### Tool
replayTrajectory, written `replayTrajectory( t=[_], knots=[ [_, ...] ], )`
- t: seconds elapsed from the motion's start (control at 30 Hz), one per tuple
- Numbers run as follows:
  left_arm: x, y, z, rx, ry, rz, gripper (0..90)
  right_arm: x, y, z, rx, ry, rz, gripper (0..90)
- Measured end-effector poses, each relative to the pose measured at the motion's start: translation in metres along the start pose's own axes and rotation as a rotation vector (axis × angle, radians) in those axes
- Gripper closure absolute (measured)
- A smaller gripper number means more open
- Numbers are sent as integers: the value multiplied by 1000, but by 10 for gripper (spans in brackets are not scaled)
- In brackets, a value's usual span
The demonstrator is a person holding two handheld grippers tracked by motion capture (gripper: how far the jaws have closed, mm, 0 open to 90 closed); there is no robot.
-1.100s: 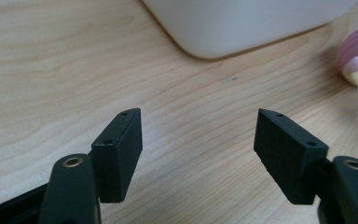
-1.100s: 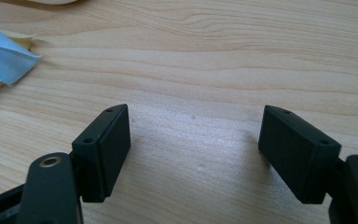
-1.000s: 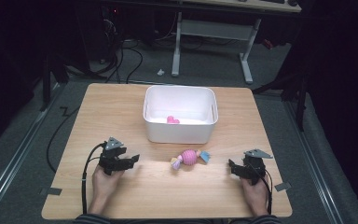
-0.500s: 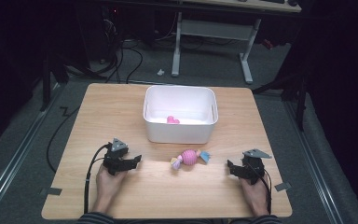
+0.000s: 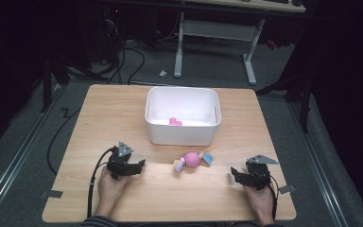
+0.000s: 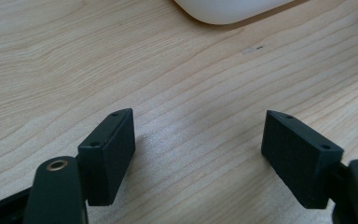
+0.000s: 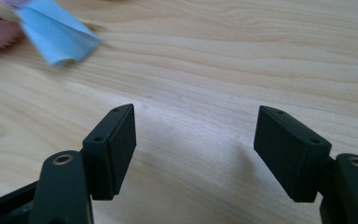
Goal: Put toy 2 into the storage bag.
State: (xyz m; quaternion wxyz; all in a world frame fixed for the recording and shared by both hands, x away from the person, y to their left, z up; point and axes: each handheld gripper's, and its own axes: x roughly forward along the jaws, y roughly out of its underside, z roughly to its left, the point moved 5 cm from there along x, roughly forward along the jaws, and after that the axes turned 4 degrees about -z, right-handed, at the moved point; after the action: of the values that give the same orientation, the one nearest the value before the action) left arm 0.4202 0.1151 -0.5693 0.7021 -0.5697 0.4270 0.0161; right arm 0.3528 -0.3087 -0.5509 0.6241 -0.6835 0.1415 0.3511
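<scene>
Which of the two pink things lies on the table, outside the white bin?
The round pink toy with a blue end lies on the table before the white bin. The small pink piece lies inside it.

This looks like a lab or test room rather than a home. A plain light wooden table [image 5: 123, 118] stands alone on grey carpet [image 5: 23, 156], lit from above while the surroundings stay dark. Behind it, black cables [image 5: 132, 56] trail across the floor beside a white metal desk frame [image 5: 217, 33] (its top is barely visible). Metal floor rails [image 5: 9, 165] flank the table.
</scene>
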Motion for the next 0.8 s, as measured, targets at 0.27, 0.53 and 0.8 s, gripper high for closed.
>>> replayTrajectory(
  t=[0.27,0.53,0.8],
  knots=[
    [0,0,0,1,1,0,255,-13,-4,17,-39,-54,-32,306],
    [0,0,0,0,1,0,255,-13,-11,30,-57,-100,-36,312],
    [0,0,0,1,-2,-1,255,-11,-29,47,-114,-135,-59,320]
  ],
)
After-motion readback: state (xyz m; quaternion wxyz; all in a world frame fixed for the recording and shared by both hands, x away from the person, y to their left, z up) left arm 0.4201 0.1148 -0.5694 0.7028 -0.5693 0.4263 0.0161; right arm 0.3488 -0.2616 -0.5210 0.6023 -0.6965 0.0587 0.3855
